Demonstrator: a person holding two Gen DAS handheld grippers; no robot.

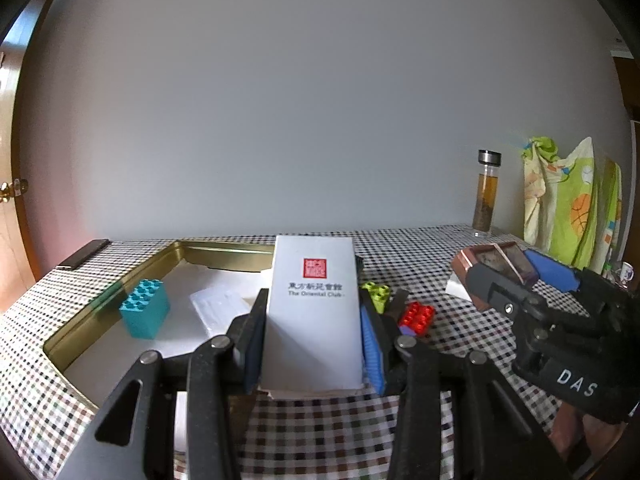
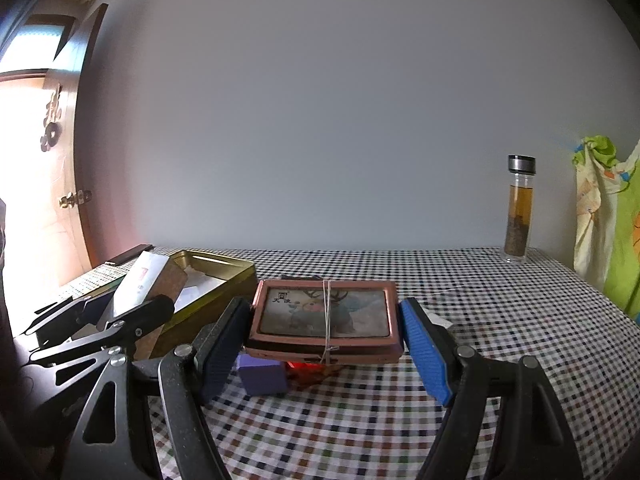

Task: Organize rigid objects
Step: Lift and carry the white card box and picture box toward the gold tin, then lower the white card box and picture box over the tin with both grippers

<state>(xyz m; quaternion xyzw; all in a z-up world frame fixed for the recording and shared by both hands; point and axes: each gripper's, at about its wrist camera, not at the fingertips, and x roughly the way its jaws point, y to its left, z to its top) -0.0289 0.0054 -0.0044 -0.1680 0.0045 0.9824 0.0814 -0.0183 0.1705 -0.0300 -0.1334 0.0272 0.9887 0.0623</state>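
beside the gold tin tray (image 1: 224, 249), on the checked table (image 1: 420, 248), both hands are mid-carry, so the step in hand looks like bringing loose items over to the tray for stowing. the left gripper (image 1: 314, 320) is clamped on the white box (image 1: 314, 304) with the red seal, its pads pressed on the box's two long sides, and the box is held upright at the tray's right edge, partly over the tray's white lining. the right gripper (image 2: 324, 332) is closed on the pink framed case (image 2: 324, 316), one pad at each short end; the case is held flat, off the table, to the right of the tray, with a thin string around its middle. a teal block (image 1: 145, 314) already stands inside the tray toward its left wall, which suggests the sorting is under way but far from finished: a green block (image 1: 377, 294) and a red block (image 1: 418, 316) lie on the table just right of the tray, and a purple block (image 2: 262, 374) sits beneath the carried case. the next move probably calls for the white box to be set inside the tray on the free lining to the right of the teal block, then released cleanly; the case would need a flat spot beside it, and the two grippers must keep apart over the tray so they do not collide.
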